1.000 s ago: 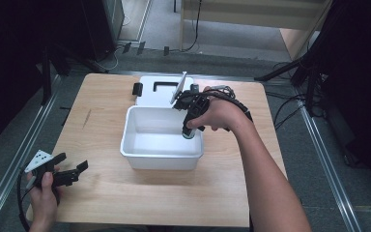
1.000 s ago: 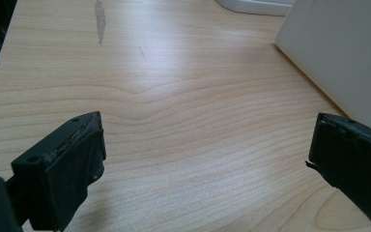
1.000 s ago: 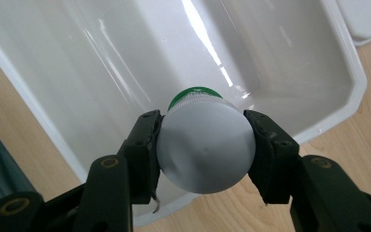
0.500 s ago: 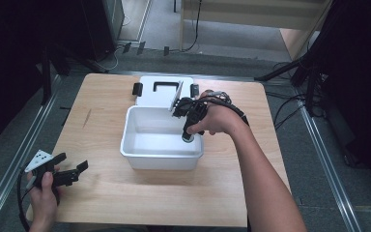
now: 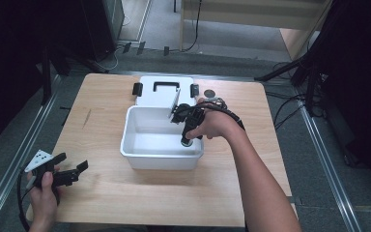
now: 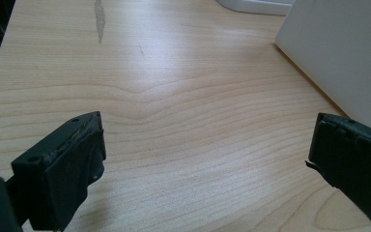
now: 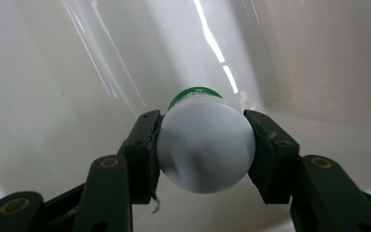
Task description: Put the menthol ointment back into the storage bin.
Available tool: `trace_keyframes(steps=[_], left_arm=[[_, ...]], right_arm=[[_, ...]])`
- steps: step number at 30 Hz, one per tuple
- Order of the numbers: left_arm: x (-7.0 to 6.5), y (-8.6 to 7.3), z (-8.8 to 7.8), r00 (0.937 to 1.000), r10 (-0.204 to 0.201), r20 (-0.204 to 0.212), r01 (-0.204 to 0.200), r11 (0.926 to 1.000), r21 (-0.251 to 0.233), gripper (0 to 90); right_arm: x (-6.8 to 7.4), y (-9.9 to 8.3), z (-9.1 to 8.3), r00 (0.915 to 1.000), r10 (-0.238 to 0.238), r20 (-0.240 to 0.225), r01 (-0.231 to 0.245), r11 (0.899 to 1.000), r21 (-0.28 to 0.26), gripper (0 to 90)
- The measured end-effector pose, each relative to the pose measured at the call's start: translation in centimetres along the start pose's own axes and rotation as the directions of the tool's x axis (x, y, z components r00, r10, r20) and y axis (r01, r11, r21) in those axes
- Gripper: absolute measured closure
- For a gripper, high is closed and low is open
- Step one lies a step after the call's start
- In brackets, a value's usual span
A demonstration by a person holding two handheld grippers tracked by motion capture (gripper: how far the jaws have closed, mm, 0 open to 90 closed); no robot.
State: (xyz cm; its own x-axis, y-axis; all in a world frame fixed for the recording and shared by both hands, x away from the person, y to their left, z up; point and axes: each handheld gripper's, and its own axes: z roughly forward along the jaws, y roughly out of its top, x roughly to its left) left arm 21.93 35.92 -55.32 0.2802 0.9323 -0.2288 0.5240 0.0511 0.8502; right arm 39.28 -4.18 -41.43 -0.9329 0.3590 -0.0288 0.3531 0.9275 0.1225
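A white bottle with a green cap (image 7: 205, 147) sits between the jaws of my right gripper (image 7: 204, 145), which is shut on it. The bottle points cap-first down into the white plastic bin (image 7: 77, 72). From above, my right gripper (image 5: 187, 133) dips into the right side of the white bin (image 5: 162, 162), and the bottle's end (image 5: 185, 142) is near the bin's bottom. My left gripper (image 5: 67, 174) rests low at the table's front left corner, jaws open. Between its fingers (image 6: 65, 169) I see bare wood.
The bin's white lid (image 5: 162, 91) with black handle and latches lies flat behind the bin. A small dark round thing (image 5: 210, 93) lies beside the lid. The bin's outer wall (image 6: 338, 53) rises at the right of the left gripper view. The wooden table (image 5: 106, 121) ends at metal rails.
My right gripper has sunk lower into the bin with the bottle in it. The left gripper has stayed where it was.
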Motion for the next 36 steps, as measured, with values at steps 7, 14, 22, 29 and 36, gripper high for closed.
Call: trace_keyframes(steps=[7, 14, 22, 29, 36], left_arm=[[0.0, 0.0, 0.0, 1.0000, -0.002, 0.000, 0.002, 1.0000, 0.001, 0.3], [0.0, 0.0, 0.0, 1.0000, -0.001, 0.001, 0.001, 1.0000, 0.003, 0.3], [0.0, 0.0, 0.0, 1.0000, 0.000, 0.002, 0.000, 1.0000, 0.005, 0.3], [0.0, 0.0, 0.0, 1.0000, 0.000, 0.001, 0.000, 1.0000, 0.006, 0.3], [0.0, 0.0, 0.0, 1.0000, 0.000, 0.001, 0.000, 1.0000, 0.006, 0.3]], right_arm=[[0.1, 0.0, 1.0, 0.9999, -0.009, -0.004, 0.009, 1.000, 0.008, 51.6], [0.2, 0.2, 1.5, 0.9999, -0.014, -0.006, 0.015, 1.000, 0.011, 51.6], [0.5, 0.4, 2.1, 0.9998, -0.021, -0.008, 0.021, 1.000, 0.021, 51.6], [0.7, 0.8, 2.4, 0.9996, -0.025, -0.014, 0.026, 0.999, 0.026, 51.6], [0.9, 1.0, 2.8, 0.9992, -0.035, -0.018, 0.035, 0.999, 0.030, 51.6]])
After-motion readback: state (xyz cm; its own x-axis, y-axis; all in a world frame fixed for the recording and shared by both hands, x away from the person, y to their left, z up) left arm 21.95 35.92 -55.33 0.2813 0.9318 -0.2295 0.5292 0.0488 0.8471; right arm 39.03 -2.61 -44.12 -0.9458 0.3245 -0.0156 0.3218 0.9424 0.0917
